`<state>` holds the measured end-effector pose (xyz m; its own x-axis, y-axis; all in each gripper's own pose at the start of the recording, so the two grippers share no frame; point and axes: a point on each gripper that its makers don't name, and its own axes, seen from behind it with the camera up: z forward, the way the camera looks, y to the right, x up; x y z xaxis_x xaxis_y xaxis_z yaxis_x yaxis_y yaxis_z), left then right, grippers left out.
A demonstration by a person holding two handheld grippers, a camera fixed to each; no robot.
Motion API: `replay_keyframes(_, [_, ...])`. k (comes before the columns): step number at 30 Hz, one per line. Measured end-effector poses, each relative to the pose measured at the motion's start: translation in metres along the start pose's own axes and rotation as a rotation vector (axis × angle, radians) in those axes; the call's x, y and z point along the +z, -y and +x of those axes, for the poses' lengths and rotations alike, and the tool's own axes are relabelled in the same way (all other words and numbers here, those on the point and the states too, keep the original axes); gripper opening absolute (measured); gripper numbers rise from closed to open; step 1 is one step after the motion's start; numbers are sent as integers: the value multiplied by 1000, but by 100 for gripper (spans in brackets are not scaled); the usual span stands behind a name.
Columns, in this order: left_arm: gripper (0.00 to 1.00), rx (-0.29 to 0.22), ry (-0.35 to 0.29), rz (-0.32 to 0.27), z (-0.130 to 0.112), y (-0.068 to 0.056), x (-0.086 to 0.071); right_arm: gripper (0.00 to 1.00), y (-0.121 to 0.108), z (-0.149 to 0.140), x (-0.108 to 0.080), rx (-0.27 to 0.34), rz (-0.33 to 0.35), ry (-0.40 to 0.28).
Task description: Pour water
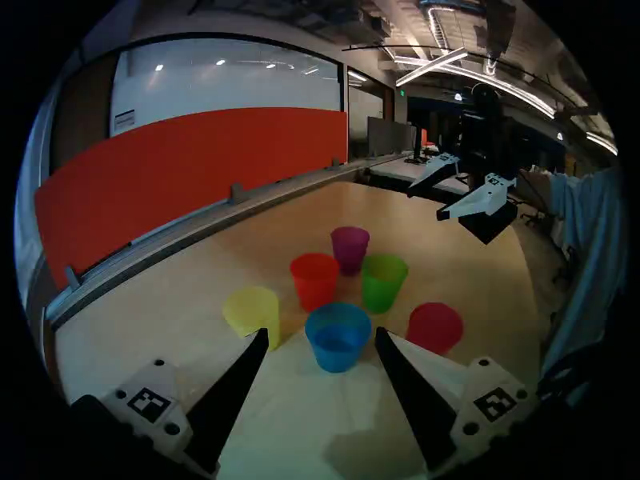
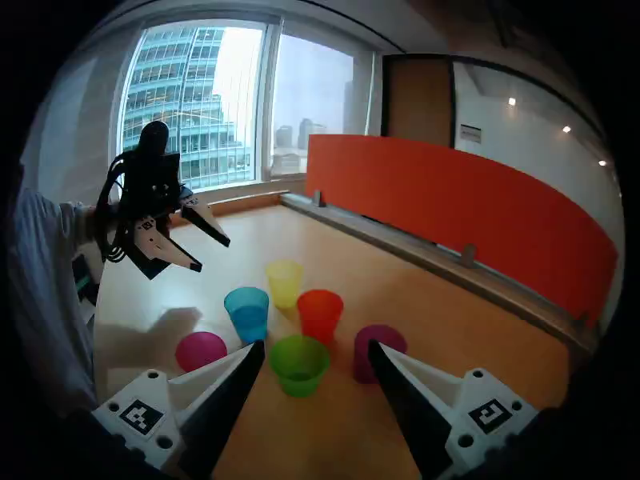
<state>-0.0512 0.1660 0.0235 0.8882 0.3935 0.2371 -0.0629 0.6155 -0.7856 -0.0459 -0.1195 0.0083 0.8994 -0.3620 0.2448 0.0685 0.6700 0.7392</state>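
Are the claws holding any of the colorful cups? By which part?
No, nothing is held. The left gripper is open, facing the blue cup without touching it; the right gripper is open, facing the green cup.

A broad pale wooden tabletop point(image 1: 464, 240) runs up to a long orange partition panel point(image 1: 192, 168). Above the panel, a frosted glass wall point(image 1: 232, 80) reflects small ceiling spotlights. Daylight enters through tall windows point(image 2: 200, 104) facing glass towers. Bright strip lights point(image 1: 432, 68) glow over dim office desks point(image 1: 400, 166) beyond.
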Motion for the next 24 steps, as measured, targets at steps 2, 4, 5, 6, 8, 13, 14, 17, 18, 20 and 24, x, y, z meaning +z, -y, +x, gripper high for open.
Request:
replay_keyframes(2, [99, 7, 14, -8, -6, -2, 2, 100, 1, -5, 3, -4, 3, 11])
replay_keyframes(4, [99, 11, 27, -15, -11, -4, 5, 100, 1, -10, 6, -8, 7, 20])
replay_keyframes(5, [99, 13, 35, -19, -14, -5, 6, 100, 2, -12, 8, -10, 9, 25])
replay_keyframes(6, [99, 15, 41, -22, -16, -5, 7, 100, 2, -14, 10, -11, 10, 30])
replay_keyframes(8, [99, 18, 53, -29, -20, -7, 9, 100, 3, -18, 13, -12, 18, 38])
replay_keyframes(13, [99, 22, 87, -46, -31, -9, 14, 100, 6, -28, 20, -15, 32, 63])
replay_keyframes(14, [99, 23, 95, -50, -34, -9, 16, 100, 7, -30, 22, -17, 34, 68])
replay_keyframes(17, [99, 32, 116, -57, -40, -9, 20, 100, 8, -37, 26, -20, 41, 85])
replay_keyframes(18, [99, 35, 123, -59, -42, -9, 21, 100, 8, -39, 28, -21, 44, 91])
replay_keyframes(20, [99, 41, 140, -65, -46, -10, 25, 100, 9, -43, 31, -23, 49, 102])
replay_keyframes(24, [99, 50, 169, -80, -52, -13, 32, 100, 9, -50, 38, -26, 58, 119])
